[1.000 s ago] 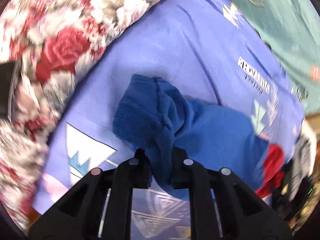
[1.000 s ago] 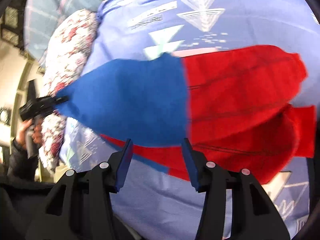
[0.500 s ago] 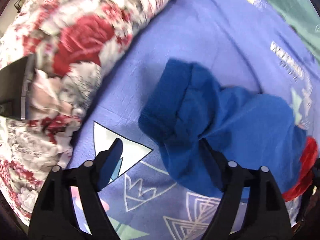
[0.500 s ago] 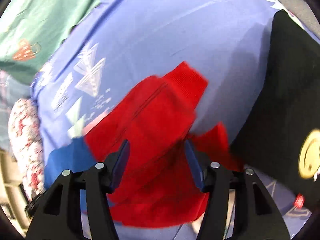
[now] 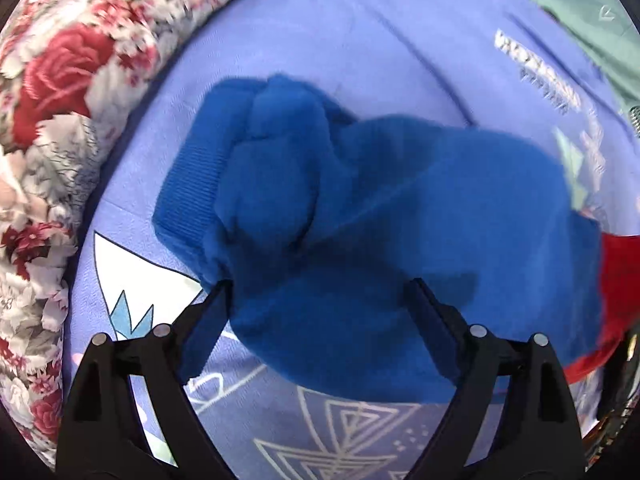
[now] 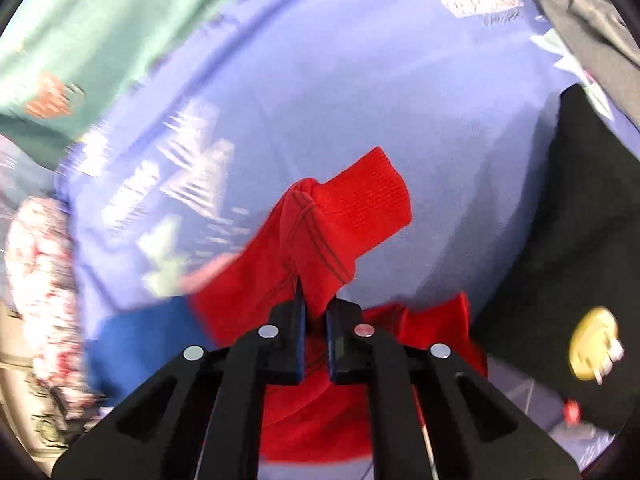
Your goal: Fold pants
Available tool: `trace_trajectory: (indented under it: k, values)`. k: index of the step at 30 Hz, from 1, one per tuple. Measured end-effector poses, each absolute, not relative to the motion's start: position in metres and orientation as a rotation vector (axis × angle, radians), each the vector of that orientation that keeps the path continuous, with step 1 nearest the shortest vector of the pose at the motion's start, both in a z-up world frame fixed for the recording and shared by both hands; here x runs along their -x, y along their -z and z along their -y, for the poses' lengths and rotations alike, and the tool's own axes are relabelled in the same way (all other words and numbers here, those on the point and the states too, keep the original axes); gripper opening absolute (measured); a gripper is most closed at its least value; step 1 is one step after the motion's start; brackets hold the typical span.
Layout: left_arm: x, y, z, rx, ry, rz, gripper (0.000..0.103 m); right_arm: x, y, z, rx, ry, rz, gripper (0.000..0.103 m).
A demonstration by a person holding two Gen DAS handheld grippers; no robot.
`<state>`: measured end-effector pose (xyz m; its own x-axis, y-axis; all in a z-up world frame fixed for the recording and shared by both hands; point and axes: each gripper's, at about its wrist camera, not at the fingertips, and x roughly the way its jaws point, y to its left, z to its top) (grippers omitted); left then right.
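The pants are half blue, half red and lie on a lilac printed sheet. In the left wrist view the blue leg is bunched up, its ribbed cuff at the left and a bit of red at the right. My left gripper points down over it. Its jaws are opening wide, with blue cloth lying loose between them. In the right wrist view the red leg ends in a ribbed cuff. My right gripper is closing, its jaws pinching a fold of that red leg.
A floral quilt borders the sheet on the left. Green cloth lies at the far edge. A black garment with a yellow round print lies right of the red leg, with a grey garment beyond it.
My left gripper let go of the blue cuff end, spread wide and sank closer to the cloth. My right gripper swung over to the red leg near its cuff and closed on it.
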<state>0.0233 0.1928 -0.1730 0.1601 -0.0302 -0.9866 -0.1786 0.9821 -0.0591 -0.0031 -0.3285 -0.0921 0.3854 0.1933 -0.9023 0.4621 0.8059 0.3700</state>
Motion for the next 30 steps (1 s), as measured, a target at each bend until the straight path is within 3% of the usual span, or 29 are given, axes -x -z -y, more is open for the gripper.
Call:
trace_trajectory:
  k: [4, 9, 10, 12, 16, 18, 19, 21, 22, 23, 24, 27, 30]
  values:
    - [-0.029, 0.179, -0.2, 0.201, -0.097, -1.439, 0.088, 0.044, 0.045, 0.338, -0.78, 0.15, -1.148, 0.008]
    - [-0.034, 0.182, -0.21, 0.182, -0.077, -1.463, 0.089, 0.079, 0.102, 0.348, -0.797, 0.266, -1.293, 0.012]
    - [-0.035, 0.183, -0.21, 0.181, -0.071, -1.467, 0.089, 0.083, 0.119, 0.349, -0.761, 0.29, -1.311, 0.018]
    - [-0.036, 0.183, -0.211, 0.175, -0.063, -1.469, 0.089, 0.091, 0.142, 0.348, -0.67, 0.371, -1.382, 0.056]
    - [-0.02, 0.171, -0.227, 0.161, -0.034, -1.456, 0.087, 0.101, 0.127, 0.339, -0.556, 0.4, -1.333, 0.069]
    - [-0.015, 0.167, -0.227, 0.164, -0.02, -1.44, 0.088, 0.108, 0.12, 0.339, -0.545, 0.376, -1.305, 0.082]
    - [-0.014, 0.166, -0.228, 0.168, -0.017, -1.435, 0.088, 0.109, 0.12, 0.338, -0.563, 0.363, -1.291, 0.082]
    - [-0.01, 0.168, -0.23, 0.174, -0.026, -1.444, 0.088, 0.108, 0.134, 0.336, -0.621, 0.328, -1.31, 0.081]
    - [-0.009, 0.169, -0.231, 0.171, -0.032, -1.45, 0.088, 0.106, 0.143, 0.335, -0.645, 0.317, -1.333, 0.074]
    - [-0.008, 0.169, -0.232, 0.165, -0.032, -1.449, 0.088, 0.104, 0.152, 0.331, -0.659, 0.309, -1.346, 0.034]
    - [-0.007, 0.169, -0.232, 0.157, -0.033, -1.449, 0.088, 0.102, 0.161, 0.327, -0.695, 0.287, -1.351, 0.016]
    - [-0.007, 0.17, -0.231, 0.117, -0.046, -1.456, 0.088, 0.102, 0.158, 0.322, -0.719, 0.329, -1.342, 0.009]
    - [-0.003, 0.176, -0.234, 0.096, -0.081, -1.478, 0.091, 0.109, 0.134, 0.316, -0.609, 0.363, -1.353, 0.011]
